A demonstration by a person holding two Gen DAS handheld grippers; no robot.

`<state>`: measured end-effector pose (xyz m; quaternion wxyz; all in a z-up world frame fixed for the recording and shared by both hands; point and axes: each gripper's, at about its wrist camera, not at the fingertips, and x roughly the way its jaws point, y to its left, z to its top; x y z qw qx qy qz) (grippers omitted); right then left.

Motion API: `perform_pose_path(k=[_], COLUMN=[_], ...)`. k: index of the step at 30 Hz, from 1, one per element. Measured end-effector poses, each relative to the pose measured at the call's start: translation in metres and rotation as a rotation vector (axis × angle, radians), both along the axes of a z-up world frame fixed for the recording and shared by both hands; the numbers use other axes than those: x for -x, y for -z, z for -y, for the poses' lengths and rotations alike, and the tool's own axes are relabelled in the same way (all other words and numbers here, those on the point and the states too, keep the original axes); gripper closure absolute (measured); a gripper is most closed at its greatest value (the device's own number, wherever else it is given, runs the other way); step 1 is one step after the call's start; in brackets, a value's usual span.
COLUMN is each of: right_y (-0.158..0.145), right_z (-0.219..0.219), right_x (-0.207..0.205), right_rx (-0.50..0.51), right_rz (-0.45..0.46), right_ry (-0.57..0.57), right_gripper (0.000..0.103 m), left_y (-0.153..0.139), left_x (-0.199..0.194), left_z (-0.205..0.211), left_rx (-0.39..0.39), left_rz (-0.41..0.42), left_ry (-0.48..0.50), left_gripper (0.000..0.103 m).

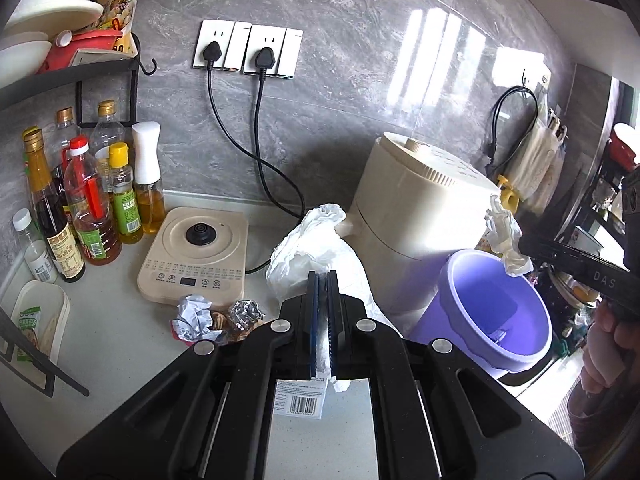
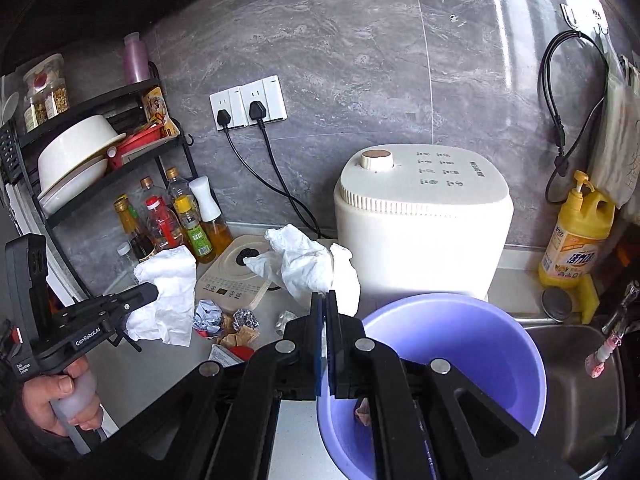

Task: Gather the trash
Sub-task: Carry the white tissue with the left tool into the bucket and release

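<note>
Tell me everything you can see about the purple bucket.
The purple bucket is round, smooth plastic with a thick rolled rim, upright and open-topped. It stands at the counter's edge before the cream appliance, beside the steel sink. Inside, only a small brownish scrap shows. The right gripper, holding a crumpled tissue, reaches over its near rim.
</note>
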<state>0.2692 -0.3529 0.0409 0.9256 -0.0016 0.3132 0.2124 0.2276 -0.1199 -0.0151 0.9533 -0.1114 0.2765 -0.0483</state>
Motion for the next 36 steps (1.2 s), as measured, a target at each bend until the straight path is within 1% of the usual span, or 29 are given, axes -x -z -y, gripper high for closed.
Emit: perform_pose_path(k=[7,8,9,10,11,12,13,21,23,24,25,26,27,28,30,33,35,36], right_y=[-0.004,-0.004,-0.003,-0.002,0.0,0.0,0.001,0.001,0.0,0.0,0.0,0.001,0.002,0.003,0.004,0.004,0.004,0.005], right_z=[0.058,0.065,0.071,0.078,0.086,0.094,0.101,0.147,0.155,0.159,0.162,0.164,0.165,0.164,0.161,0.152,0.144,0.14], right_x=[0.019,0.021,0.025,0.028,0.032,0.035,0.038,0.059,0.064,0.065,0.067,0.068,0.068,0.067,0.065,0.062,0.057,0.055], right_rx=[-0.021,-0.026,-0.028,-0.026,-0.028,-0.037,-0.044,-0.062,-0.071,-0.073,-0.075,-0.077,-0.08,-0.082,-0.084,-0.094,-0.096,-0.097], right_rz=[0.009,0.005,0.006,0.01,0.015,0.024,0.026,0.026,0.029,0.03,0.029,0.026,0.022,0.018,0.017,0.022,0.025,0.024], right_ry=[0.095,0.098,0.107,0.124,0.148,0.175,0.195,0.273,0.294,0.3,0.306,0.309,0.31,0.307,0.296,0.276,0.257,0.246], right_gripper=[0.1,0.096,0.096,0.09,0.068,0.06,0.059,0.059,0.059,0.059,0.059,0.058,0.058,0.058,0.058,0.054,0.05,0.05], left_y=[-0.012,-0.013,-0.014,-0.015,-0.016,-0.017,-0.018,-0.027,-0.027,-0.028,-0.029,-0.031,-0.033,-0.034,-0.032,-0.027,-0.025,-0.024], left_x=[-0.005,-0.005,-0.006,-0.007,-0.008,-0.009,-0.011,-0.032,-0.038,-0.04,-0.039,-0.036,-0.032,-0.031,-0.031,-0.031,-0.028,-0.026], left_z=[0.049,0.056,0.063,0.07,0.077,0.084,0.09,0.147,0.164,0.172,0.177,0.178,0.177,0.176,0.171,0.157,0.145,0.138], left_rx=[-0.006,-0.005,-0.004,-0.005,-0.007,-0.008,-0.008,-0.012,-0.002,-0.005,-0.01,-0.007,0.004,0.01,0.009,-0.003,-0.007,-0.006], left_rz=[0.029,0.032,0.034,0.036,0.039,0.042,0.046,0.053,0.04,0.037,0.045,0.07,0.098,0.099,0.078,0.058,0.051,0.052], left_ry=[0.096,0.112,0.128,0.144,0.159,0.174,0.188,0.305,0.371,0.401,0.409,0.398,0.389,0.39,0.378,0.342,0.309,0.29], left_gripper=[0.098,0.098,0.098,0.098,0.098,0.098,0.098,0.098,0.096,0.079,0.041,0.029,0.026,0.025,0.025,0.025,0.023,0.02])
